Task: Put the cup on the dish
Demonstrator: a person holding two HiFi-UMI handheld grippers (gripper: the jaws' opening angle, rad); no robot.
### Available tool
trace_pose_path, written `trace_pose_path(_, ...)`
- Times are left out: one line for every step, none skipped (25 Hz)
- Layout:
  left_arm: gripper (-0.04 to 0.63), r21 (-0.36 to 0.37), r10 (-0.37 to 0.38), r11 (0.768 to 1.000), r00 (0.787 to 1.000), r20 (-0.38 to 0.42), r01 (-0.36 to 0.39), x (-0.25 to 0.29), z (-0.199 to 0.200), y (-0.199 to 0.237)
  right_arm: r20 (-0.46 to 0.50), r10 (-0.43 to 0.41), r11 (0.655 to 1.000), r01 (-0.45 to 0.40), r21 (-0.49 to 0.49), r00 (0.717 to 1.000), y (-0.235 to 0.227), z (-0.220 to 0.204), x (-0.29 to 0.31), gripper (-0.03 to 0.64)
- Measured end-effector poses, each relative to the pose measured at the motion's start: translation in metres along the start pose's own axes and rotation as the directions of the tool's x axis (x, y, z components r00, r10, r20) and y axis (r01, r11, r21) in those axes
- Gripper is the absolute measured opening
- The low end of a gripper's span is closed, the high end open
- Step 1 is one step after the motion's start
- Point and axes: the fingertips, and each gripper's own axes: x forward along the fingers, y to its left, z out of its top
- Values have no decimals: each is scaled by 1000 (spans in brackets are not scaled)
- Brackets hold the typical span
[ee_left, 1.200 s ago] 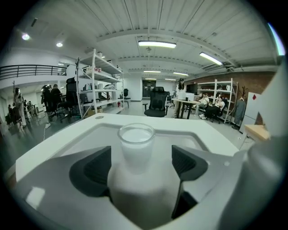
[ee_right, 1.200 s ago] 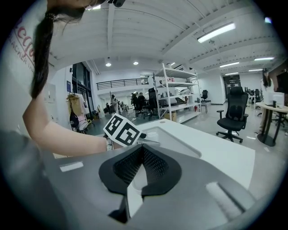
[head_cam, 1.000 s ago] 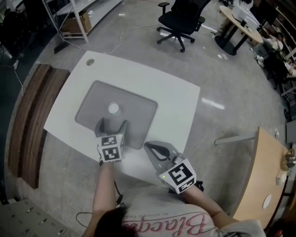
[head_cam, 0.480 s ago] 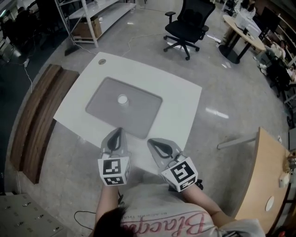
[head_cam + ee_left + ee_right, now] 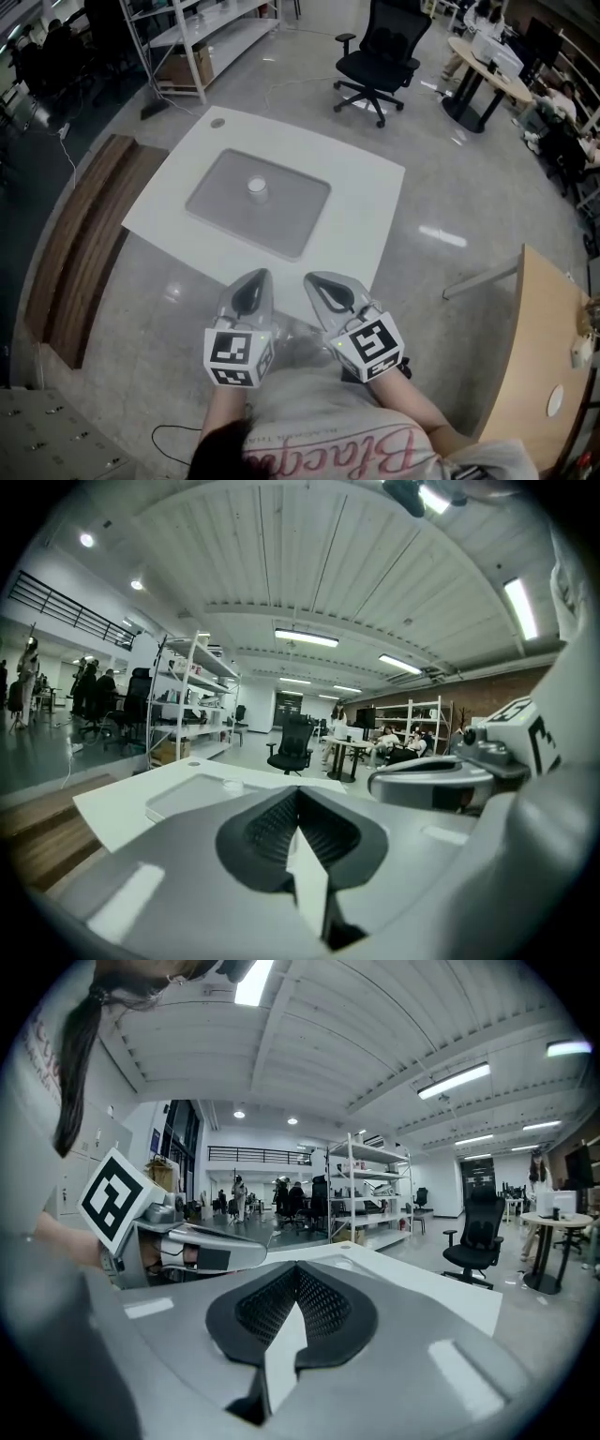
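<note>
Left gripper (image 5: 255,279), closed and empty, has drawn back from the cup (image 5: 257,187), seemingly standing on the dish (image 5: 302,204).

Beyond our grey left gripper (image 5: 255,278) and right gripper (image 5: 314,279), we see a small white cup (image 5: 257,186), flat grey dish (image 5: 220,206), white square table (image 5: 361,220).

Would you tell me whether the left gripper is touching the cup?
Apart. The head view shows the left gripper by the table's near edge, while the cup stands well beyond it on the gray tray.
</note>
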Motion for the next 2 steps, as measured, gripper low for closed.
trace_pose_path(-2,4,-8,1000,1000,-5,8,-6,-2,-4,7,2,1000,-2,-4,1000,4,0,-3,0)
trace_pose_path(-2,9,-16,1000,1000,-9,16,-12,-4,-9,15,5,1000,-5,-8,1000,8,-1,-6,0)
